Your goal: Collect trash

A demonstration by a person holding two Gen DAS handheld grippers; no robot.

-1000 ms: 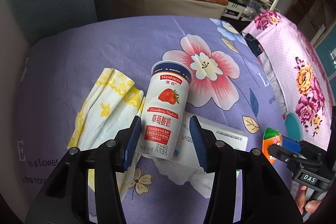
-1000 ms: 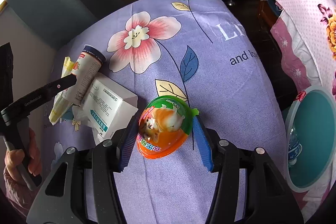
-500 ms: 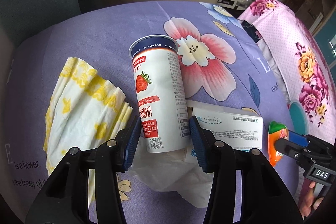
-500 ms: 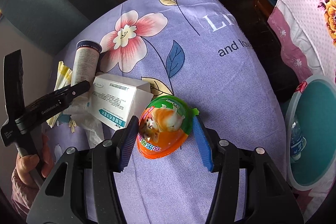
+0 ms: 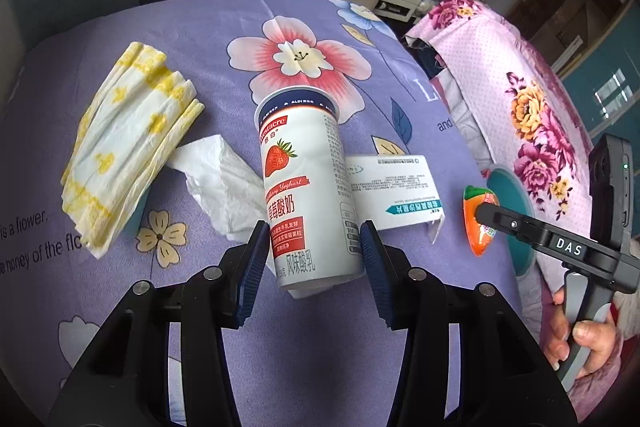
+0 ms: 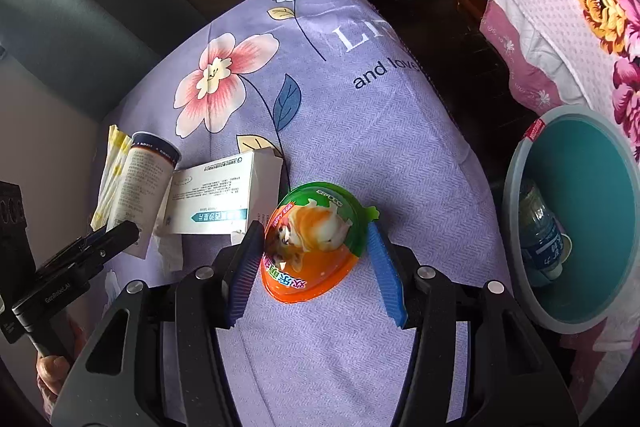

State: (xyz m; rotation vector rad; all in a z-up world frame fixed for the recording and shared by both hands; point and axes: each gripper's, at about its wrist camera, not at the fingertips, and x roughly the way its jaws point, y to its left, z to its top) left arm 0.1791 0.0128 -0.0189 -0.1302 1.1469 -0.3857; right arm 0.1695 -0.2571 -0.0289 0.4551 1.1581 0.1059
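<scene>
two light items: left gripper [image 5: 312,255] fingers pinching stiff yoghurt cup [image 5: 306,183] low, at 6 o'clock; right gripper [image 6: 316,267] fingers spread around slippery egg capsule [image 6: 316,243].

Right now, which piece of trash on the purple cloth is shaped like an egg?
The orange and green toy egg, sitting between the right tool's fingers. The yoghurt cup is a cylinder and the medicine box is flat and rectangular.

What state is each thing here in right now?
Left gripper: shut on yoghurt cup.
Yoghurt cup: tilted, lifted at its base.
Right gripper: around egg toy, pads not clearly touching.
Egg toy: sealed, lying on cloth.
Medicine box: end flap open.
Bin: open, bottle inside.
</scene>
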